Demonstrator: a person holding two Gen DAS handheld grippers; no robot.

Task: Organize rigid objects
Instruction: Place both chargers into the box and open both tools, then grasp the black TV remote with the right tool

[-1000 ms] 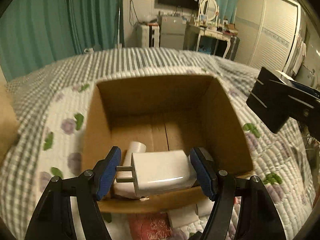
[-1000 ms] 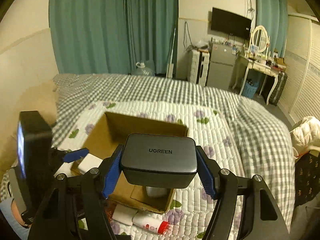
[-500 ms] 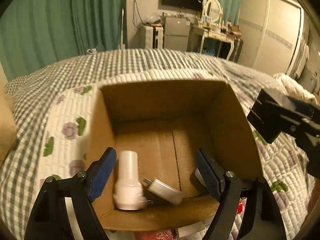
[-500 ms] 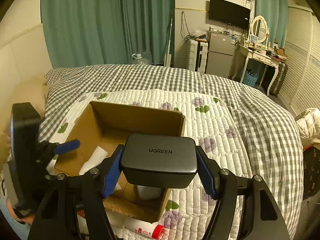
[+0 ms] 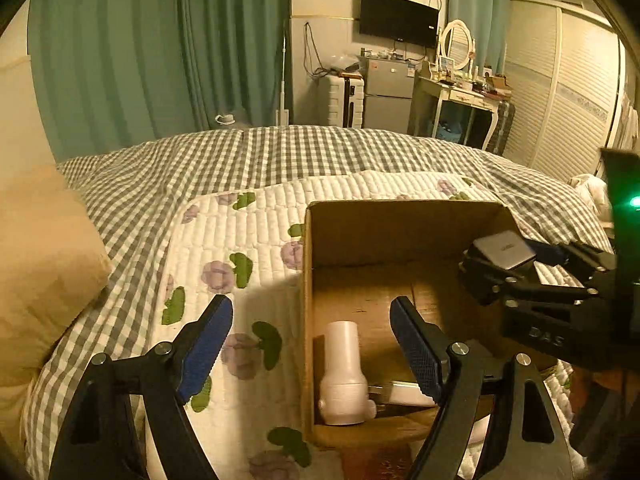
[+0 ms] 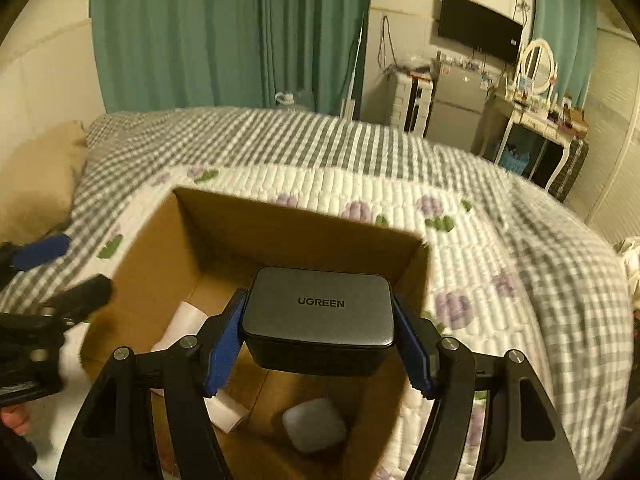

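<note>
Since a second ago the left gripper (image 5: 310,350) has let go of the white charger (image 5: 404,394), now lying in the cardboard box (image 5: 400,232) beside a white cylinder (image 5: 344,368); its jaws gape empty. Right gripper (image 6: 320,344) jaws clamp the grey UGREEN charger (image 6: 320,308) above the box on the bed (image 6: 500,240).

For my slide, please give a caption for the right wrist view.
Right gripper holds a grey UGREEN charger above the open cardboard box.
</note>
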